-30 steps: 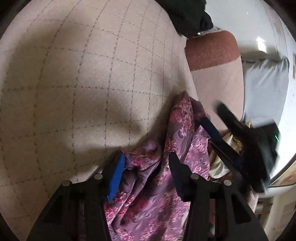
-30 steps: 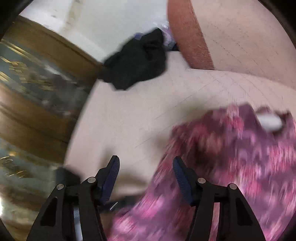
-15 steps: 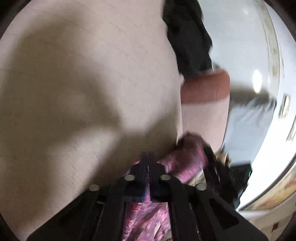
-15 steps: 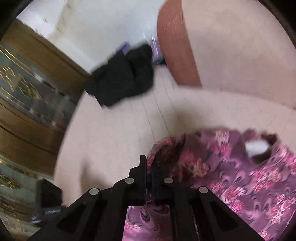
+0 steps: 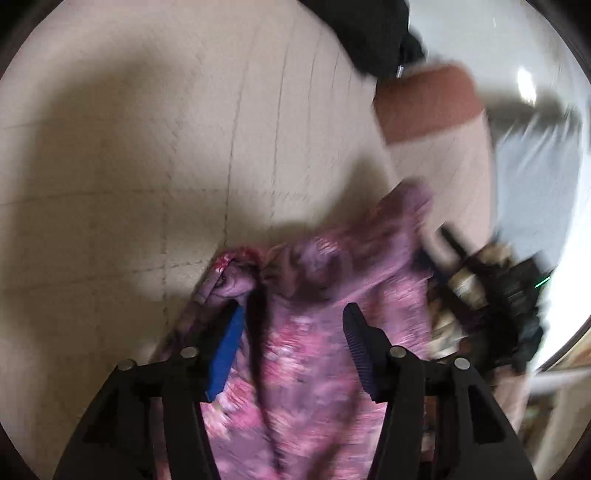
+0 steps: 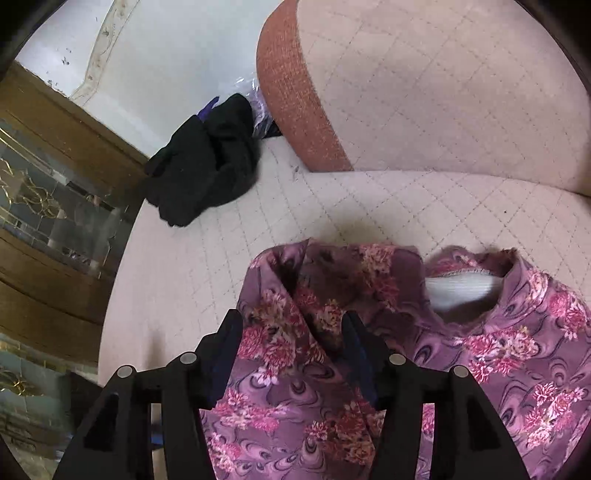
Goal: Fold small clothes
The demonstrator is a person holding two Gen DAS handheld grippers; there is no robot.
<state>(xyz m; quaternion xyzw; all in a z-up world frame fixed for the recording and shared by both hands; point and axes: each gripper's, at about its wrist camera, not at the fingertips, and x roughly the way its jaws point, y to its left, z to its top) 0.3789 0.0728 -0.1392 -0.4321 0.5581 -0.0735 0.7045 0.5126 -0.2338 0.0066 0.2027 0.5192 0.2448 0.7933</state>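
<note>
A purple garment with pink flowers (image 6: 461, 354) lies on the cream quilted sofa seat (image 6: 280, 214), its neck opening showing a white lining (image 6: 458, 291). My right gripper (image 6: 291, 332) hovers over a folded-in flap of it. Its jaws are opening, and the fabric runs between the fingers without the pads pressing it. In the blurred left wrist view the same garment (image 5: 325, 295) spreads under my left gripper (image 5: 291, 325). Those jaws are opening too, with bunched cloth between the blue pad (image 5: 227, 343) and the other finger, loose. The right gripper (image 5: 487, 291) shows there as a dark blur.
A crumpled black garment (image 6: 207, 173) lies at the far end of the seat, also seen in the left view (image 5: 369, 33). The sofa's backrest has a terracotta band (image 6: 291, 92). A wooden cabinet with glass doors (image 6: 44, 192) stands beyond the seat's edge, with pale floor (image 6: 159, 55) behind.
Both grippers stood open a second ago, were shut on the garment half a second ago, and now stand open again. The garment's edge now lies folded inward.
</note>
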